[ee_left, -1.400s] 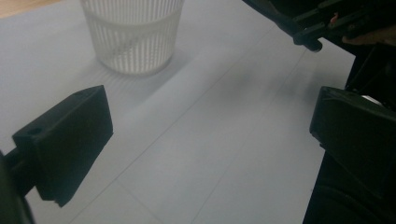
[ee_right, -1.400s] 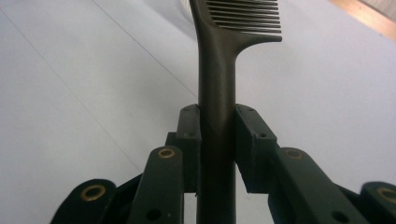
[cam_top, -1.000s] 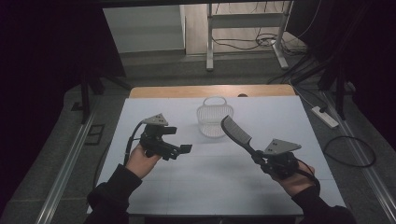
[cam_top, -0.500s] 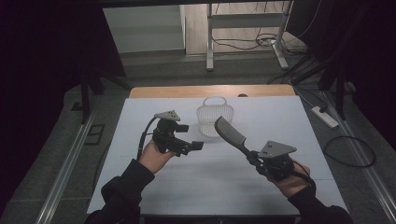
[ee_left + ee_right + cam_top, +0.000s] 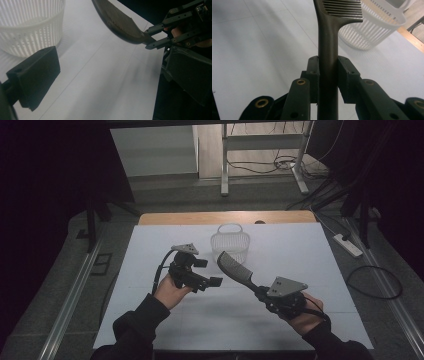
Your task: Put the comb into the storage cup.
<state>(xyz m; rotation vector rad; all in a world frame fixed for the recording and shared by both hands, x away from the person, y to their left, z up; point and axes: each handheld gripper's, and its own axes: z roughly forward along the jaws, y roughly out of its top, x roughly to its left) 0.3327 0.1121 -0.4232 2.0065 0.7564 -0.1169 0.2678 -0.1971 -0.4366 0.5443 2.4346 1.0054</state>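
Note:
A dark comb hangs tilted above the white table, its toothed end up and to the left. My right gripper is shut on the comb's handle, with both pads pressed against it. My left gripper is open and holds nothing. It hovers just left of the comb. In the left gripper view one black pad shows at the left, with the comb and the right gripper ahead. A white slotted basket stands behind the comb.
The basket stands upright at the table's far middle. A wooden strip edges the far side. A power strip and cables lie on the floor to the right. Bare white surface lies in front of both hands.
My left gripper has moved right and forward, closer to the comb. My right gripper with the comb has shifted a little left and towards me.

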